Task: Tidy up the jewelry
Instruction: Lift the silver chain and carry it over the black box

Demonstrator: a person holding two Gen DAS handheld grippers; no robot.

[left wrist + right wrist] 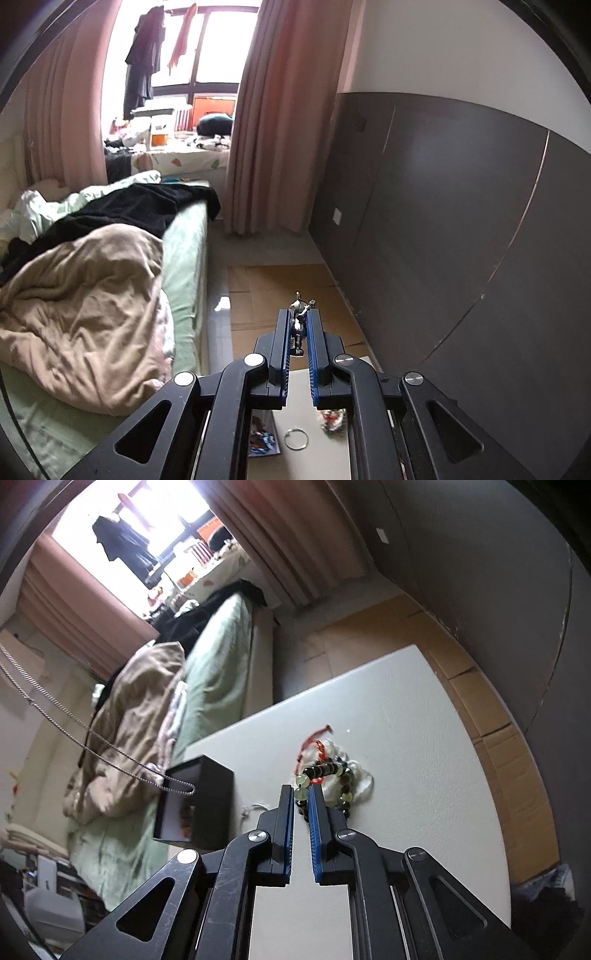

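Both pairs of jaws are pressed nearly together on jewelry: your left gripper [299,325] pinches a small silver clasp [301,314], apparently the end of the chain [92,738], and your right gripper [302,805] nips a green bead of the beaded bracelet [325,782]. Take the black box [199,805] as your landmark. Left of and above it the chain hangs in a long loop whose bottom is right at the box's open mouth; lift unevenly and I judge it could swing clear of the opening or slide from so thin a pinch. Right of the box the bracelet lies tangled with a red cord [314,742] and white thread, so raising it may drag the whole pile along or let the round bead pop free. By my count: one chain, one box, one loose ring [296,438] on the white table [424,775], one jewelry pile, though the pieces within it I cannot separate.
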